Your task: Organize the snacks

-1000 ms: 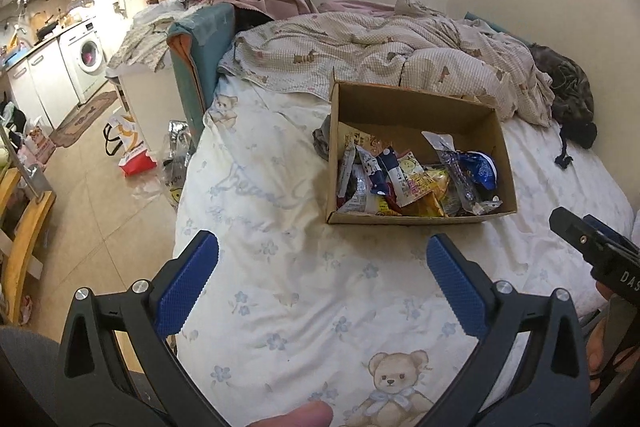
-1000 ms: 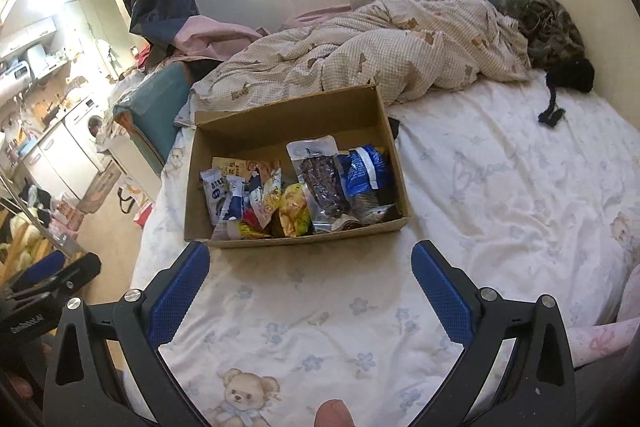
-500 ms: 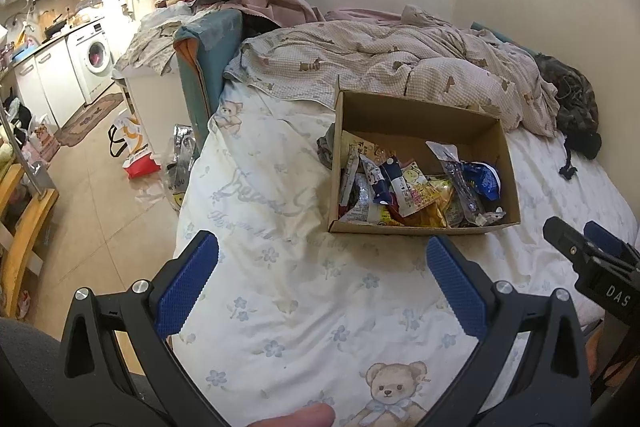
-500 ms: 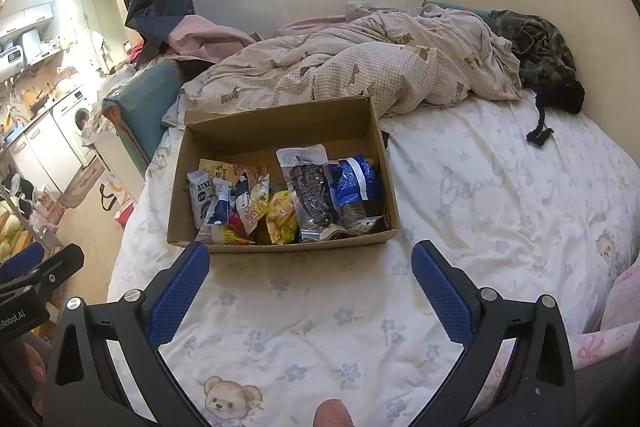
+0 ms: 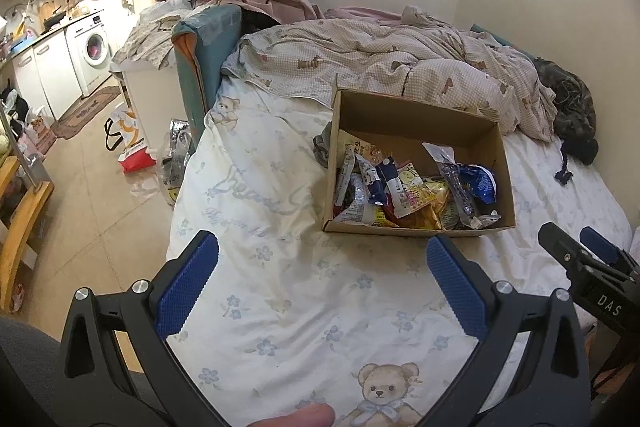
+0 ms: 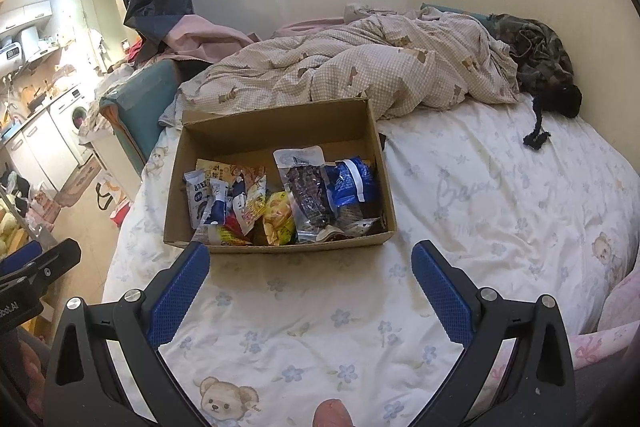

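An open cardboard box [image 5: 416,115] [image 6: 276,125] sits on the bed and holds several snack packets [image 5: 404,193] [image 6: 276,203], among them a blue bag [image 6: 352,185] and a clear pack of dark pieces [image 6: 308,195]. My left gripper [image 5: 320,259] hovers open over the sheet, short of the box's near left corner. My right gripper [image 6: 310,267] is open too, just in front of the box's near wall. Nothing is between either pair of fingers. The right gripper's tip [image 5: 576,259] shows at the right edge of the left wrist view.
The bed sheet [image 5: 280,267] has flower and bear prints. A rumpled checked duvet [image 6: 360,71] lies behind the box, dark clothing [image 6: 536,59] at the far right. Left of the bed are a teal headboard [image 5: 200,67], bags on the floor [image 5: 136,155] and a washing machine [image 5: 92,47].
Both grippers have drawn back and risen slightly, so the box sits a little farther off and more central. Both stay open with nothing held.
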Available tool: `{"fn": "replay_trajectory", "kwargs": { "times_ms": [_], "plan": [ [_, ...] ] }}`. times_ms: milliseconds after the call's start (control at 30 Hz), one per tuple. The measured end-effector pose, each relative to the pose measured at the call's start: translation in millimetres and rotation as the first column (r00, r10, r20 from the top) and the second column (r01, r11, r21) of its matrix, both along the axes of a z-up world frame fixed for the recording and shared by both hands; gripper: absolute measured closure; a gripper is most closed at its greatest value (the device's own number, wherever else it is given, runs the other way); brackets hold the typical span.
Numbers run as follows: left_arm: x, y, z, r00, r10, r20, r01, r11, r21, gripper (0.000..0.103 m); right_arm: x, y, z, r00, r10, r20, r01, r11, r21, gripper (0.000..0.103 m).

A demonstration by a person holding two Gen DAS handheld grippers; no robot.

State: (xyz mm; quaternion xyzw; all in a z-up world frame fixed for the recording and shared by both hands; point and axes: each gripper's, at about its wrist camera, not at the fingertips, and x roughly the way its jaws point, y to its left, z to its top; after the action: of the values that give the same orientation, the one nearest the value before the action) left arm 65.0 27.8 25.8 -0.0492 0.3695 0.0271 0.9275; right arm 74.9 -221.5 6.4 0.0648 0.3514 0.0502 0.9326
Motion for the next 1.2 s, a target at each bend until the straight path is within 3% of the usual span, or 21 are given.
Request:
{"fn": "replay_trajectory", "kwargs": {
  "times_ms": [1200],
  "plan": [
    [3.5, 3.4, -1.1, 1.000, 0.009, -0.009, -0.009, 1.000, -0.006, 0.000, 1.6, -4.0, 8.4, 1.000, -0.015, 0.015, 0.016, 1.000, -0.009, 0.000]
  ]
}}
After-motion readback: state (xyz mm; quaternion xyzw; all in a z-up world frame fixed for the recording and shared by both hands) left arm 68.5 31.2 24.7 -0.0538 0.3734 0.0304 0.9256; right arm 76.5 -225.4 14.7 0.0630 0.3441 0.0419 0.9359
